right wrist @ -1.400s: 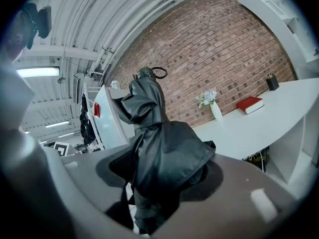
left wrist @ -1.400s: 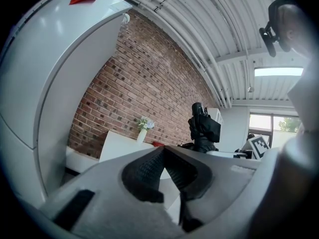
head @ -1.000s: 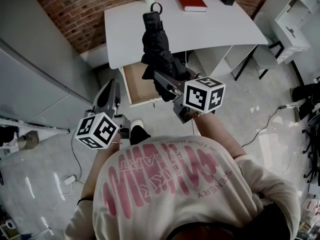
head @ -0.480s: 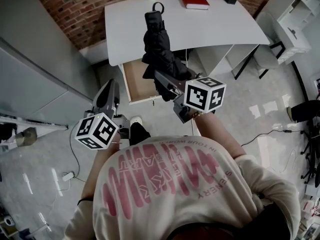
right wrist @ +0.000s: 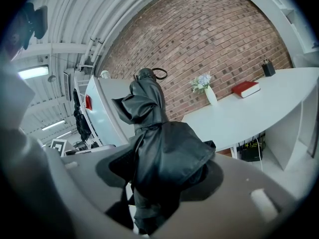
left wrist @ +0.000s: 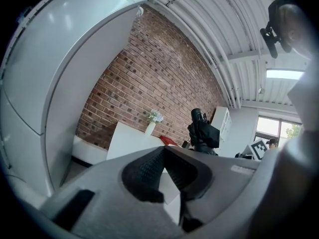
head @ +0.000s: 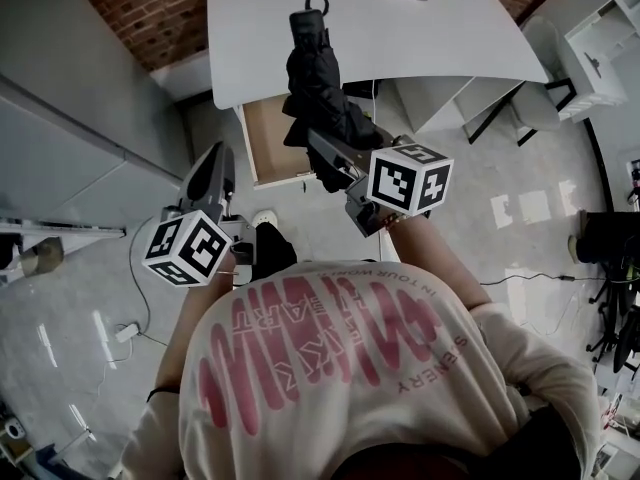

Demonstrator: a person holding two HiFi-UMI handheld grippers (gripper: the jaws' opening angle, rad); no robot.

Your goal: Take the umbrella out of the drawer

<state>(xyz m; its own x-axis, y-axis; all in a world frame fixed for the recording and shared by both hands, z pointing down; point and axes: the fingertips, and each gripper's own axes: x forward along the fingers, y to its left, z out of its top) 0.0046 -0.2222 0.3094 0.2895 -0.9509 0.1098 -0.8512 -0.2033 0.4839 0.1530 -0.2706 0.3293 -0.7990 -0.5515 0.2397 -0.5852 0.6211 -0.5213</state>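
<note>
Gripping the folded black umbrella low on its bundled canopy, the right gripper has its jaws about half closed, with the fabric bunched between the pads and spilling over both sides of them. The umbrella stands roughly upright in that hold, wrist loop at the top, clear of the open wooden drawer and hanging in the air above it, in front of the white desk. It looks light, a compact folding model, so weight should be no trouble; slip is the likelier concern. The canopy cloth is soft, loose and smooth-looking, and the pads press mostly on folds of it, so the stiff shaft inside could slide or swing within the fabric if the hand tilts or moves sharply. A firmer hold would probably be on the hard handle below the loop, or across the tightly wrapped part of the bundle where the ribs lie close together, not on the flared skirt of cloth. The left gripper hangs lower and to the left, well apart from the umbrella, its jaws closed tip to tip on nothing.
</note>
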